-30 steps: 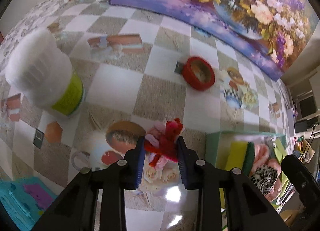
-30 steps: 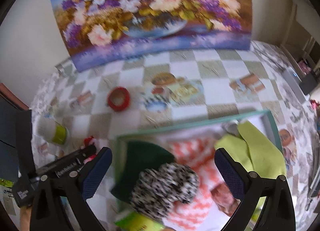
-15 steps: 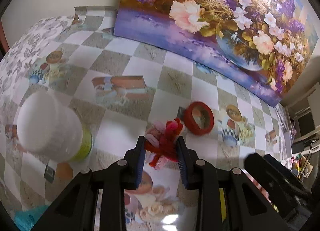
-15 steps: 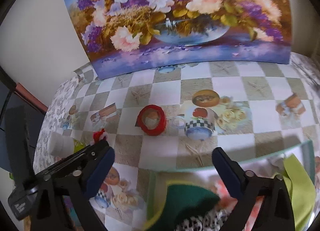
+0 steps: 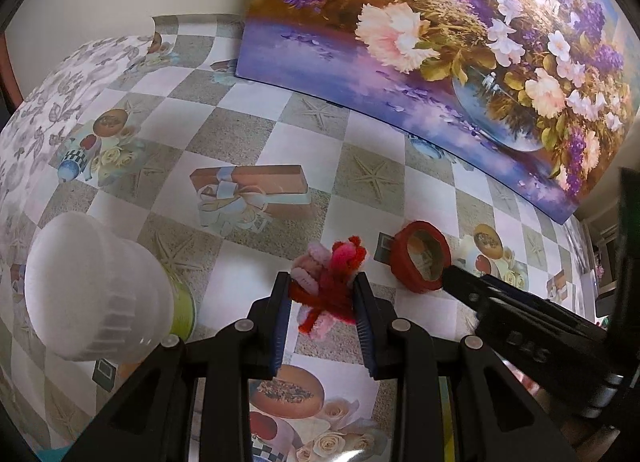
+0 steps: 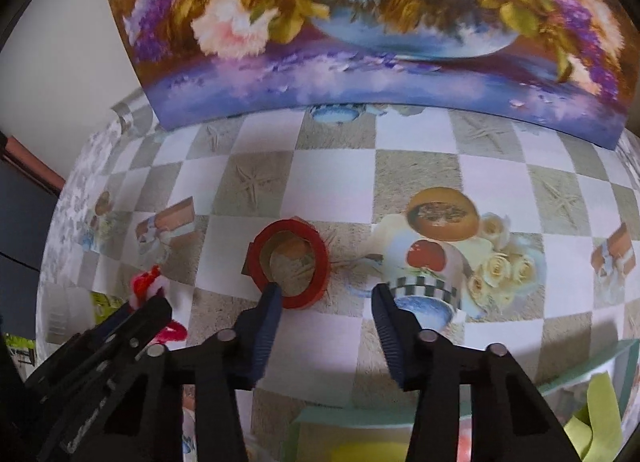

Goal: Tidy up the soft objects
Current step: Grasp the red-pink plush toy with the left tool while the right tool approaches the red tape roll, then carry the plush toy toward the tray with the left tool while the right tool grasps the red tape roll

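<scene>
A bundle of red and pink pipe cleaners (image 5: 326, 282) was held clamped between the pads of the left gripper (image 5: 322, 302), lifted clear of the checked tablecloth (image 5: 256, 129). In the right wrist view the same bundle was glimpsed at the left edge, behind the black frame of the left gripper.

The right gripper (image 6: 326, 302) was seen with its jaws closing; only tablecloth showed between the pads, and nothing was gripped. Its left fingertip (image 6: 272, 296) was placed at the near rim of a red tape roll (image 6: 290, 262), which lay flat on the cloth; whether the tip touched the rim could not be told, as that part of the view was blurred.

A white bottle with a green label (image 5: 100, 294) was seen near the left of the left wrist view. A floral painting (image 5: 460, 41) was propped along the far side of the table. At the near right of the right wrist view, the edge of a teal tray (image 6: 580, 386) was visible, with yellow-green cloth (image 6: 596, 414) lying in it.
</scene>
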